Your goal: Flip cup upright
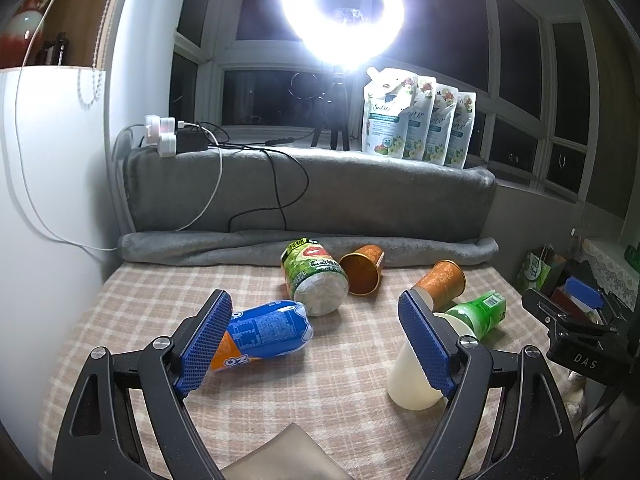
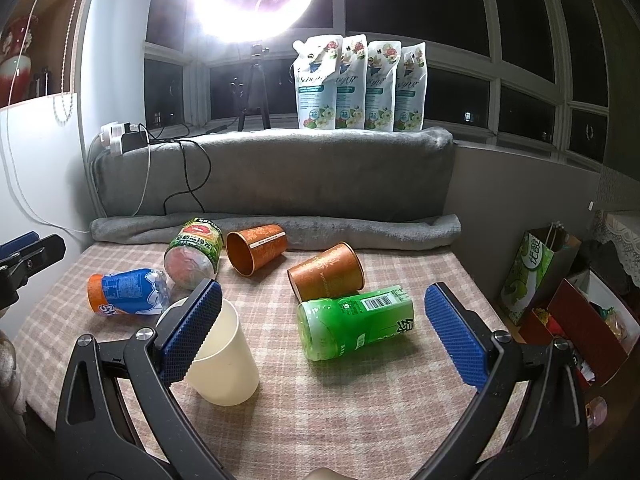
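Observation:
A cream plastic cup [image 1: 410, 378] [image 2: 226, 364] lies on its side on the plaid tablecloth [image 1: 160, 292] [image 2: 328, 420]. Two orange patterned cups also lie tipped over further back: one [image 1: 362, 270] [image 2: 256, 248] with its mouth facing the cameras, the other [image 1: 440, 280] [image 2: 326, 276] beside a green bottle [image 1: 478, 312] [image 2: 356, 322]. My left gripper [image 1: 316, 344] is open, its right finger in front of the cream cup. My right gripper [image 2: 324, 334] is open, with its left finger overlapping the cream cup and the green bottle between the fingers.
A blue and orange bottle [image 1: 264, 330] [image 2: 124, 290] and a green-labelled bottle [image 1: 316, 276] [image 2: 196, 252] lie on the cloth. Behind are a rolled grey blanket [image 1: 308, 196] [image 2: 276, 172], a ring light [image 1: 344, 8], detergent pouches [image 2: 360, 84] and cables. Boxes and a bag [image 2: 536, 276] stand at the right.

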Demonstrator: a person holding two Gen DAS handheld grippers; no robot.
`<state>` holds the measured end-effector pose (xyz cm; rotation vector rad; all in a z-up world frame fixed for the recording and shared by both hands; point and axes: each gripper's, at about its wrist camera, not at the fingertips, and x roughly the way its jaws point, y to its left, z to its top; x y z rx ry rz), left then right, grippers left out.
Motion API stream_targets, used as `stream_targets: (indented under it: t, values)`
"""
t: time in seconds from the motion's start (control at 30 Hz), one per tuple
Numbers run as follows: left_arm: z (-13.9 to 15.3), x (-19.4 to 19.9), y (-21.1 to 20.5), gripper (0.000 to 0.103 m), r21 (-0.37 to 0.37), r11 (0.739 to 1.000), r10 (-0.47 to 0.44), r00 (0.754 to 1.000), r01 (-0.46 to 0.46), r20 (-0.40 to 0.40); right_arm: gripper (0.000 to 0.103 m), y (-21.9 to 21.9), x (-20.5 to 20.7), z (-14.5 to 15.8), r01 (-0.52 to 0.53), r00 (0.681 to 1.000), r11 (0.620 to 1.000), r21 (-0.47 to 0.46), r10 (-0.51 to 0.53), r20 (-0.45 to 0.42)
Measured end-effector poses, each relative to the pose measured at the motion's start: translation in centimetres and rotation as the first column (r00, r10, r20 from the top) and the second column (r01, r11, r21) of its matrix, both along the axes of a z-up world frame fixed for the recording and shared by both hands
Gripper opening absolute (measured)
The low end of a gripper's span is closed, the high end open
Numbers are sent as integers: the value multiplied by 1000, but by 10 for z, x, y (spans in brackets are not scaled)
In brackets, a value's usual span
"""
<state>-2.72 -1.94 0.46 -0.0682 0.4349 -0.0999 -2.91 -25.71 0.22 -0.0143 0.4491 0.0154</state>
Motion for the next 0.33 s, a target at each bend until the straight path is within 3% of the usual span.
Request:
stream_targets:
  t: [0.33]
  values:
    - [-1,1,0,85,2,1000,5,1000,-5,3,103,0,1,-1,-2,1000,1000,1,2,-2]
